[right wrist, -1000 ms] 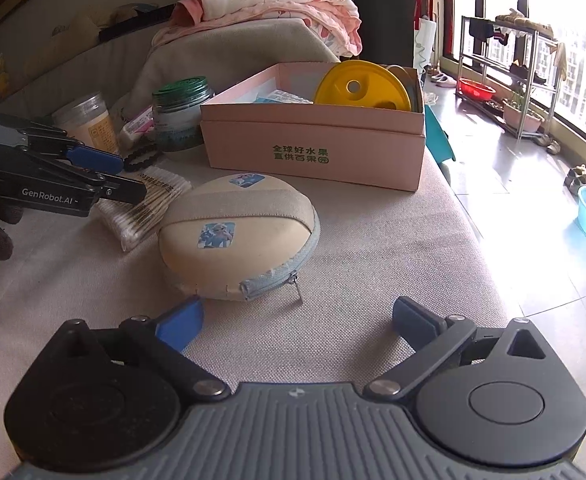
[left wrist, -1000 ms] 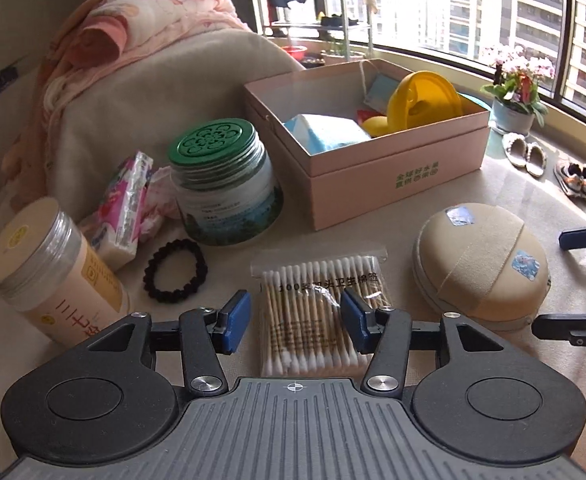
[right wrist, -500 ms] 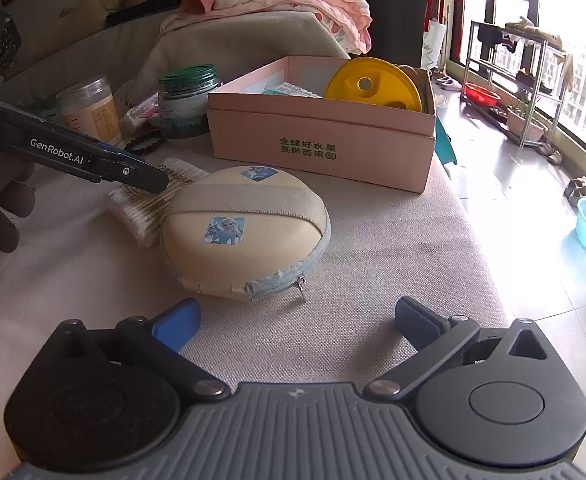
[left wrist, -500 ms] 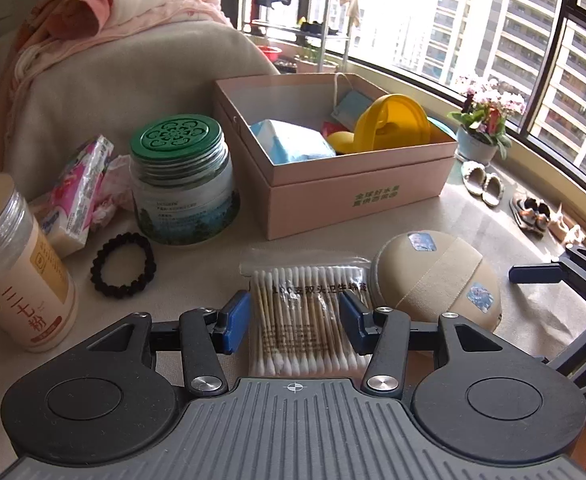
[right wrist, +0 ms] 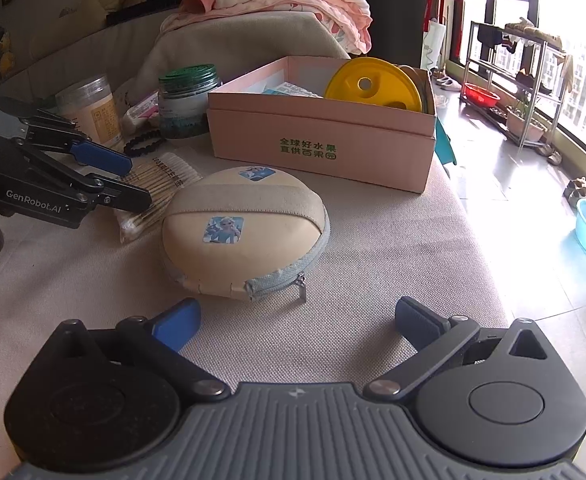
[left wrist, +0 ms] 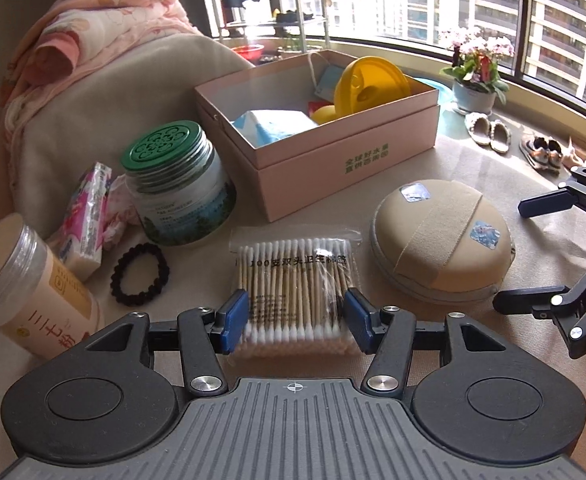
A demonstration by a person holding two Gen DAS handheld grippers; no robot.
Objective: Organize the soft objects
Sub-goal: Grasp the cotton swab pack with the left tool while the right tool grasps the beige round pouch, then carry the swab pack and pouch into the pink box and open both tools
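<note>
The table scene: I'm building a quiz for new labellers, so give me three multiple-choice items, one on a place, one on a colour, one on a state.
1. Where does the cotton swab pack lie?
A. In the pink box
B. On the table, between the left claw's fingers
C. On top of the round pouch

2. What colour is the lid of the glass jar?
A. Green
B. Red
C. White

3. How is the right claw?
A. Shut on the pouch
B. Shut on nothing
C. Open, holding nothing

Key: 1 B, the pack sits between the left claw pads, whose jaws are opening; 2 A, green patterned lid; 3 C, its fingers stand wide, short of the round pouch.
</note>
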